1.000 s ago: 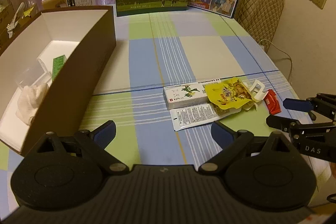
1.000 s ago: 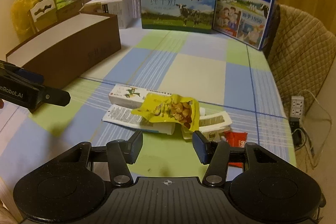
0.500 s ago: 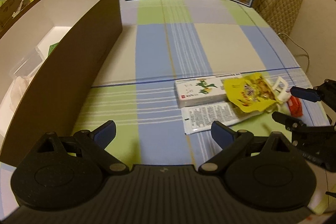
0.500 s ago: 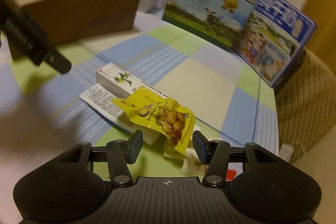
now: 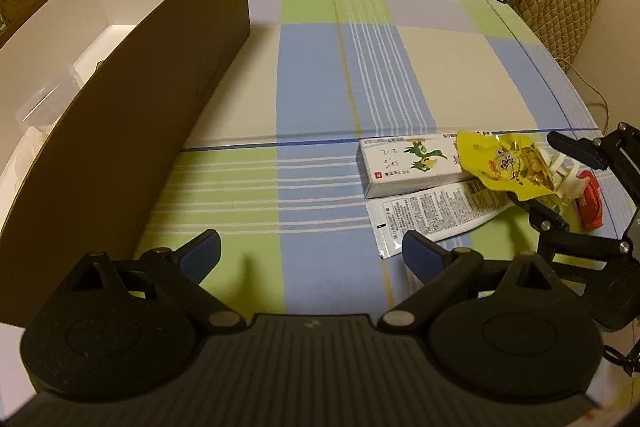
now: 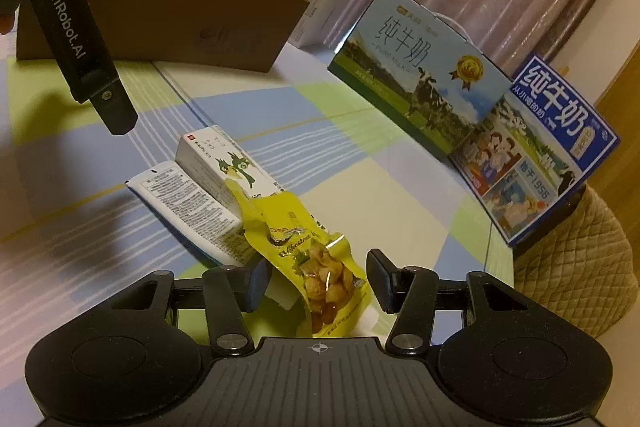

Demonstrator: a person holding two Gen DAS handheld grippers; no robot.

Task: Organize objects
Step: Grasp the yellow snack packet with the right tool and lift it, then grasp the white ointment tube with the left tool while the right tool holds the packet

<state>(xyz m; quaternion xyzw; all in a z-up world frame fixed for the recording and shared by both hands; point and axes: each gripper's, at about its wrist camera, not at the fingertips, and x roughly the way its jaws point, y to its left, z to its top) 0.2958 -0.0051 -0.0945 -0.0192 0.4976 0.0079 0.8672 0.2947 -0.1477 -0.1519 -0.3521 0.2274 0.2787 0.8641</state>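
Pickup of the yellow snack pouch (image 6: 320, 267) is judged the step in hand: the left gripper (image 5: 310, 251) is held with jaws wide open over the table (image 5: 320, 75) beside the brown box (image 5: 132, 99), while the right gripper (image 6: 316, 279) is set with open jaws astride the pouch, not yet closed. Closing and a carry leftward to the box are called for next; "Chestnut" is read on the pouch, "PURE MILK" on the milk carton (image 6: 416, 75), "GenRobot.AI" on the left gripper.
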